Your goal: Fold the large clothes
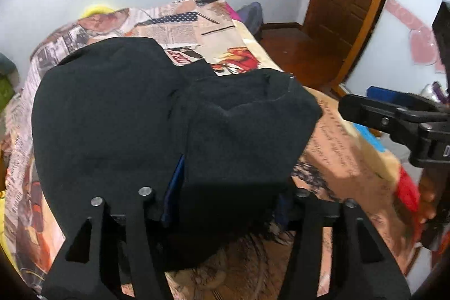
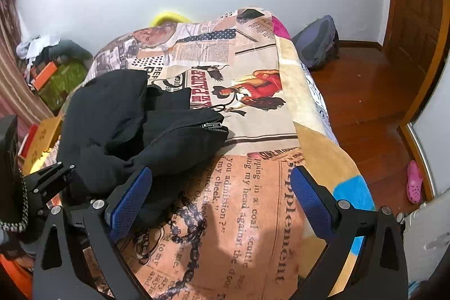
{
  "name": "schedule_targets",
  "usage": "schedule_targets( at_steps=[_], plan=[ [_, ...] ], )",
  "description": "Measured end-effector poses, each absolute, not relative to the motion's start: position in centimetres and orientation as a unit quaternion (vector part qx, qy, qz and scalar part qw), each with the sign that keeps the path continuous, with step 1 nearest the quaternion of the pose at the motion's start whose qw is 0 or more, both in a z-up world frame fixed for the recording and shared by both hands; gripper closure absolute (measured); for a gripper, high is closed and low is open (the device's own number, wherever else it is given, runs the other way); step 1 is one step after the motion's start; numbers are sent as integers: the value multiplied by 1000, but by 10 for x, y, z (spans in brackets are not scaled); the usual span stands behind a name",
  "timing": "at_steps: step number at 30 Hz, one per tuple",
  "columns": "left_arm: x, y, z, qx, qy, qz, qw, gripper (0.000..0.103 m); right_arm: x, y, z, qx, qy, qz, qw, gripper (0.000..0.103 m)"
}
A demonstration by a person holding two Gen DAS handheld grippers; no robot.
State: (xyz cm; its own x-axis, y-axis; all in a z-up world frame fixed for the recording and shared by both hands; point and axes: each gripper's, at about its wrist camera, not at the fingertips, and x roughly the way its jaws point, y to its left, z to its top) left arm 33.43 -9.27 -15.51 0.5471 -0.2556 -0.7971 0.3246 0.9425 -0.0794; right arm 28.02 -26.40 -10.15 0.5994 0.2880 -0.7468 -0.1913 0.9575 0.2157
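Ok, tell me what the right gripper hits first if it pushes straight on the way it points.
Most likely the printed blanket: the right gripper stands open with only bedding between its fingers. The black jacket lies beside and partly behind its left finger, so that finger might brush it first; depth is unclear.

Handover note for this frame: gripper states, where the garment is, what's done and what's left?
Left gripper: black jacket lies between the jaws; whether they grip it is unclear.
Right gripper: jaws open, empty, over the blanket, just right of the jacket.
Jacket: bunched on the bed's left half, zipper showing.
Done: no neat fold visible.
Left: spread it flat, fold it.
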Motion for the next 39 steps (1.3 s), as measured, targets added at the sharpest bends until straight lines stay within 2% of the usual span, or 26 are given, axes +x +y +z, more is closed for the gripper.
schedule_targets(
  at_steps=[8,14,18,23,28,34,39],
  plan=[
    [289,-88,-132,60,419,-181,888,37,268,-240,-73,62,398,180,898,5],
    [273,-53,-112,39,397,-141,906,33,269,-196,-64,32,378,224,898,5],
    [282,-21,-110,21,384,-92,918,29,276,-179,-75,28,384,233,893,5],
    [303,9,-140,0,420,-26,907,28,285,-171,-103,11,414,204,887,5],
    [296,17,-160,-20,413,-21,910,13,287,-185,-135,18,450,189,873,5],
    [298,32,-156,-47,422,-30,905,12,288,-207,-135,72,480,205,850,5],
    [304,66,-145,-94,411,-16,907,12,282,-220,-110,97,446,208,865,5]
  ],
)
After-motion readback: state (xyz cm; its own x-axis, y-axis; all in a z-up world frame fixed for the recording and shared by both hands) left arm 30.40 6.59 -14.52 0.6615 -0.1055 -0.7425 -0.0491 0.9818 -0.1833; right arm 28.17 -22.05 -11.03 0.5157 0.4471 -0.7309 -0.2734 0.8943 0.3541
